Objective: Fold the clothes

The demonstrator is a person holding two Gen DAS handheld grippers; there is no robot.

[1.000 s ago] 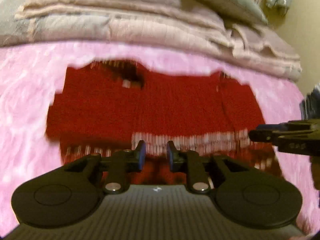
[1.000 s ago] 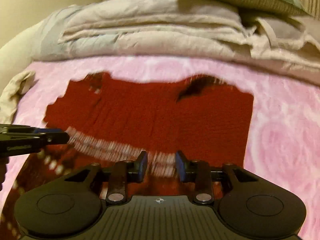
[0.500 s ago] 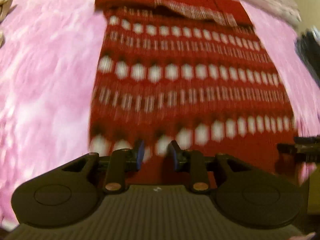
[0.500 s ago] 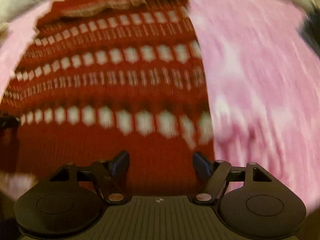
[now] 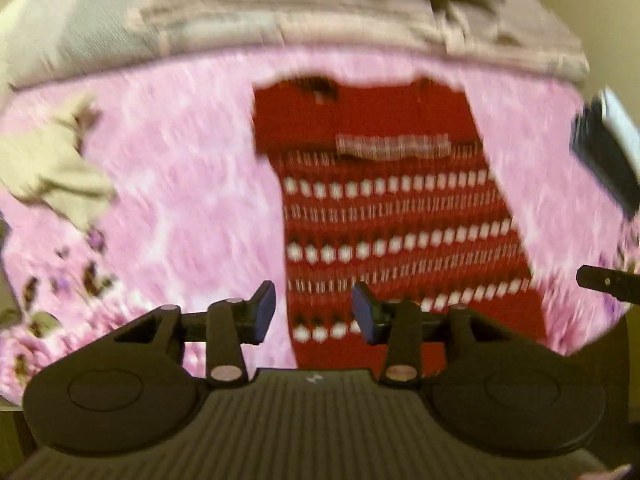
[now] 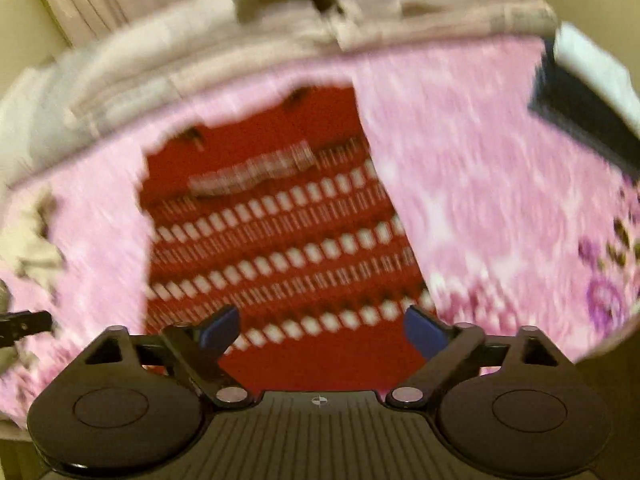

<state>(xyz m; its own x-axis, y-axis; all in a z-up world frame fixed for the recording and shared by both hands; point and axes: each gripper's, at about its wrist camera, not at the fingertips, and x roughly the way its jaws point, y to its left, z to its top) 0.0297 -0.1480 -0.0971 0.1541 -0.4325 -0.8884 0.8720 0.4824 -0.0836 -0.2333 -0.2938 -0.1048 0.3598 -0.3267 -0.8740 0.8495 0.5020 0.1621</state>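
Red patterned sweater flat on pink blanket, cuffs now folded inward. Left gripper opening, empty, lifted above hem; right gripper likewise (released moments ago). Sleeve fold done; bottom fold probably next.

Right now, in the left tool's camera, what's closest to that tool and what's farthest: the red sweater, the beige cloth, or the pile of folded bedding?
From the left tool, whose jaws are opening and empty:
1. Red sweater: directly ahead, on the pink blanket.
2. Beige cloth: farther, off left.
3. Folded bedding: farthest, along the back.
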